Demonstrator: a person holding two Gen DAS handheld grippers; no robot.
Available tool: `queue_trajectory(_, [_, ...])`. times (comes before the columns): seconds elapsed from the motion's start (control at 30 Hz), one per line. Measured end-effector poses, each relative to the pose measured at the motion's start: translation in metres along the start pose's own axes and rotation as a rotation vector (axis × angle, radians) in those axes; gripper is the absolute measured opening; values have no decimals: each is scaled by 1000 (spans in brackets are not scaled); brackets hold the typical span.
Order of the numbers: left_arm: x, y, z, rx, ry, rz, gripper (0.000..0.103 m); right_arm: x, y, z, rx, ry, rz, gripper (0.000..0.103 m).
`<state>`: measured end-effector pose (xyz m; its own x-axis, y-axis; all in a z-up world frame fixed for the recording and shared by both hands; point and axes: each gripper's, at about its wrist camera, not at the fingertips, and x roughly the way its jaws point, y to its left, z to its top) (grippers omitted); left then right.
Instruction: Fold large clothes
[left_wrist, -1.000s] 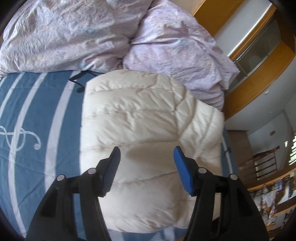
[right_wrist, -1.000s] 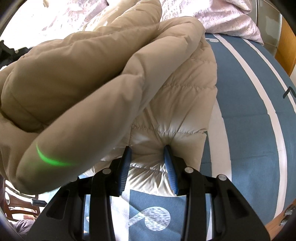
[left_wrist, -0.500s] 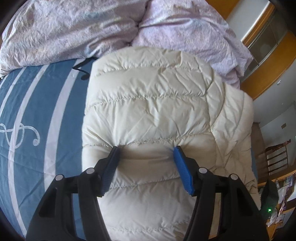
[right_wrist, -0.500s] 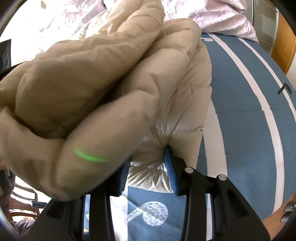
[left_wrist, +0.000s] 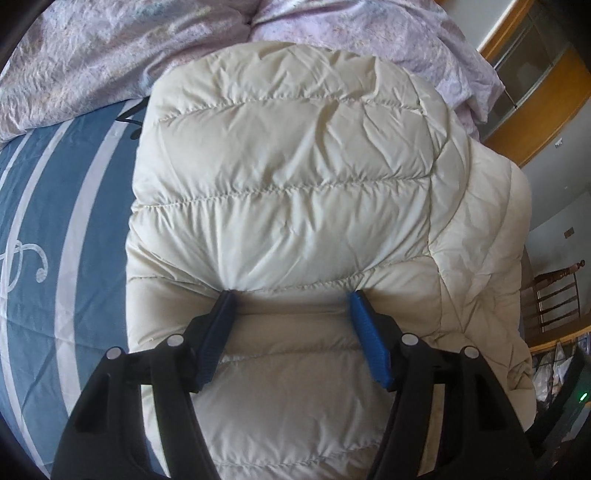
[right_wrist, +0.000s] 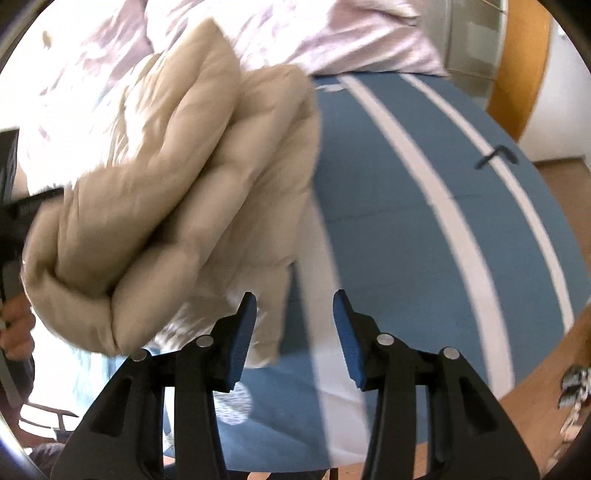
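The puffy cream jacket (left_wrist: 288, 206) lies folded on the blue striped bed (left_wrist: 66, 221) and fills the middle of the left wrist view. The left gripper (left_wrist: 291, 302) presses its blue fingers (left_wrist: 364, 317) down into the jacket; they are spread apart and opening, with a soft ridge of jacket between them. In the right wrist view, the right gripper (right_wrist: 293, 314) is opening and holds nothing. The jacket sits at the left there. Purple bedding (left_wrist: 110, 55) is bunched at the top.
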<state>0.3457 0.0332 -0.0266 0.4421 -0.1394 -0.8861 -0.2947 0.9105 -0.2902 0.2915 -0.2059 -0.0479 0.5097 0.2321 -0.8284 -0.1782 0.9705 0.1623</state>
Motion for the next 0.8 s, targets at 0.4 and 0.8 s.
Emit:
queue_trajectory(0.4, [0, 1, -1, 0, -5, -11, 64, -49, 53, 58, -65, -152, 138, 45])
queue_trajectory(0.8, [-2, 2, -1, -12, -7, -10, 64, -30, 90, 71, -158, -128, 177, 45])
